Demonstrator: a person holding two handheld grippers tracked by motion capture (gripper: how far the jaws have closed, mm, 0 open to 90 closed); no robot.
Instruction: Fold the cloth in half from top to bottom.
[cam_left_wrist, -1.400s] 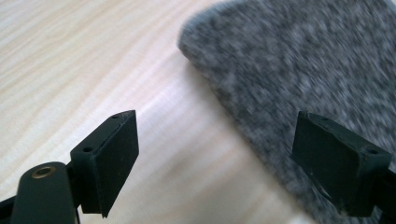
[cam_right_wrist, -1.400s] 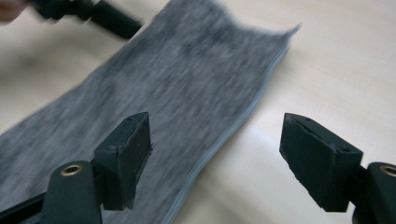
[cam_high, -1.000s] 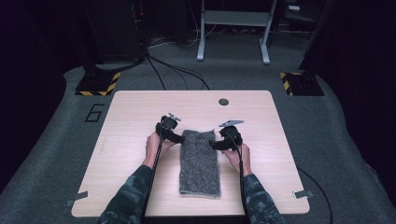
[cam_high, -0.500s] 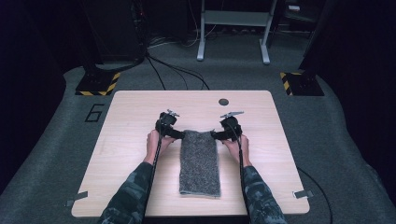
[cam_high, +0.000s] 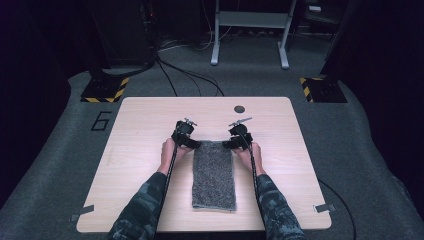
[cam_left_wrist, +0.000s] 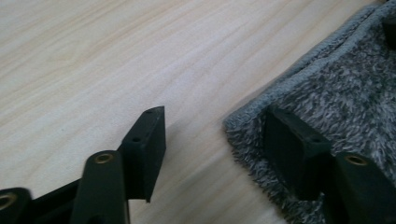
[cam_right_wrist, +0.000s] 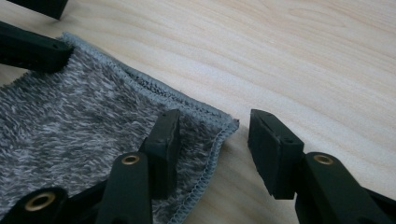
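— Towel (cam_high: 214, 175) flat on the desk (cam_high: 140, 125), long way running near to far, between the two hands. Grey, fuzzy pile, stitched hem along the edges, apparently folded into a narrow strip.

— Left gripper (cam_high: 186, 136)?

— Parked at the far left corner of the towel. Jaws apart but just been closing, roughly half open. Seen in the left gripper view (cam_left_wrist: 215, 144): one jaw down on the towel's corner, the other over bare wood just beside the edge. Corner between them, not pinched.

— Right gripper (cam_high: 239, 138)?

— Same story at the far right corner. Jaws also just been closing, partly open. Seen in the right gripper view (cam_right_wrist: 212, 149): one jaw resting on the pile inside the hem, the other on the wood just past the corner. Gap remaining on the outer side, so no clamp on the cloth.

— Any writing?

— Large "6" (cam_high: 101, 121) marked on the grey floor left of the desk. Yellow-and-black striped base (cam_high: 104, 90) on the floor beyond it. Small dark round spot (cam_high: 239, 108) near the desk's far edge; cannot tell what.
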